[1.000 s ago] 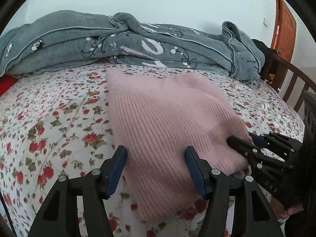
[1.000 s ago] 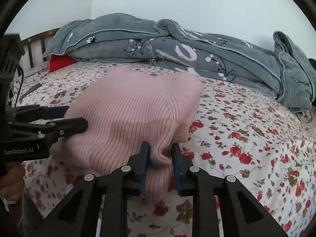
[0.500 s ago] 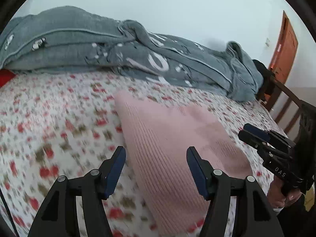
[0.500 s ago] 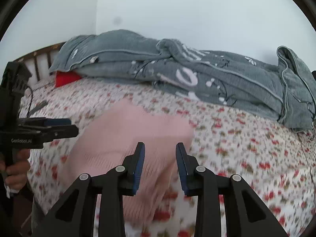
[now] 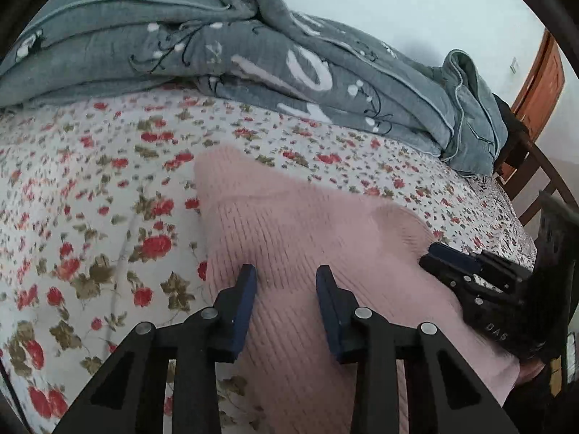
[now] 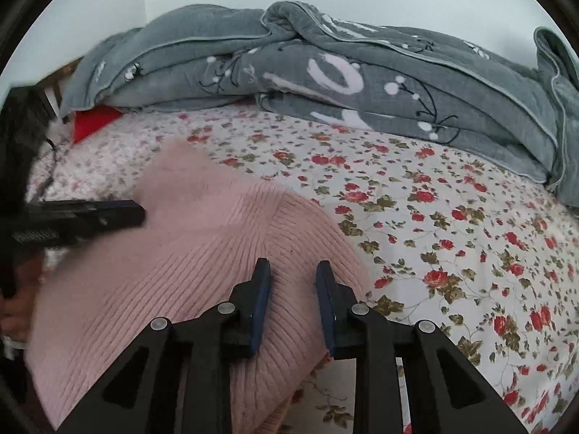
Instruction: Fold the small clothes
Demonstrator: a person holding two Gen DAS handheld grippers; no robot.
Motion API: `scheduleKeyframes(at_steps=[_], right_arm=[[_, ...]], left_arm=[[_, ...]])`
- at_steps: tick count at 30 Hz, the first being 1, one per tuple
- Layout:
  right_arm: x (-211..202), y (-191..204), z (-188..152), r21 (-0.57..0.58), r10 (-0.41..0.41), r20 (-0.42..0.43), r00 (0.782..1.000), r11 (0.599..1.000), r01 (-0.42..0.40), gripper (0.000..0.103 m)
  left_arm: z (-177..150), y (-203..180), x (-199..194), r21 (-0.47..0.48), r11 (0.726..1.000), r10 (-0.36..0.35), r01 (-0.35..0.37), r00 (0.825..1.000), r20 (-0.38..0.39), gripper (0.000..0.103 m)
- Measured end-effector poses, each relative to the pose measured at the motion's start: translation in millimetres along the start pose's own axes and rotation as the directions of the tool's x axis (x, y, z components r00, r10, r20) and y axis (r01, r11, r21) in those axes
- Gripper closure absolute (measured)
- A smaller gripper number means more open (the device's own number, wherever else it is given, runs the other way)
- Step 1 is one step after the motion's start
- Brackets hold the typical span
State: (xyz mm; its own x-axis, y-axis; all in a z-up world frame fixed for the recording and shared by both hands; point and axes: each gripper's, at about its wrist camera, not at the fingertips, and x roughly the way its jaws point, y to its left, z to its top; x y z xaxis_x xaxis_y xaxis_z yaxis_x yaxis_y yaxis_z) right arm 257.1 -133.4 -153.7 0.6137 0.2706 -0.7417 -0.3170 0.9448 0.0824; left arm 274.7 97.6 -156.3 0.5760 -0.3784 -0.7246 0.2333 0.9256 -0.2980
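Left wrist view: left gripper (image 5: 286, 282) hovers with jaws spread over a folded pink knit sweater (image 5: 311, 238) lying on the flowered bed sheet (image 5: 90, 188) near the bed's front edge. Right gripper (image 5: 429, 255) reaches in at the sweater's right side. A grey quilt (image 5: 253, 54) is heaped along the far edge.

Right wrist view: right gripper (image 6: 293, 276) holds its jaws apart above the sweater's (image 6: 202, 253) right edge, gripping nothing. Left gripper (image 6: 139, 211) is blurred; I cannot tell its jaws here.

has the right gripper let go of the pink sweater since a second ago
Yes. The right gripper now stands open over the pink sweater; earlier it pinched the edge nearest the camera.
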Motion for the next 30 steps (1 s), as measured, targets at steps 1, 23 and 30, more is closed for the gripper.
scheduleKeyframes(at_steps=[1,23,30], right_arm=[[-1.6,0.7,3.9,-0.011,-0.005,-0.005,1.000,1.000,0.005,0.078],[16.9,-19.1,29.0,0.062,0.038,0.000,0.999,0.997,-0.038,0.071],[-41.1,10.8,5.4,-0.011,0.121,0.111,0.986,0.993,-0.121,0.071]], left_arm=[[4.4,-1.2,-3.2,0.006,1.000,-0.008,0.008,1.000,0.006,0.071],[44.7,6.2,24.2,0.047,0.995,0.088,-0.089,0.995,0.039,0.057],[17.9,-6.2,-6.4,0.024,0.995,0.095,-0.096,0.995,0.043,0.053]])
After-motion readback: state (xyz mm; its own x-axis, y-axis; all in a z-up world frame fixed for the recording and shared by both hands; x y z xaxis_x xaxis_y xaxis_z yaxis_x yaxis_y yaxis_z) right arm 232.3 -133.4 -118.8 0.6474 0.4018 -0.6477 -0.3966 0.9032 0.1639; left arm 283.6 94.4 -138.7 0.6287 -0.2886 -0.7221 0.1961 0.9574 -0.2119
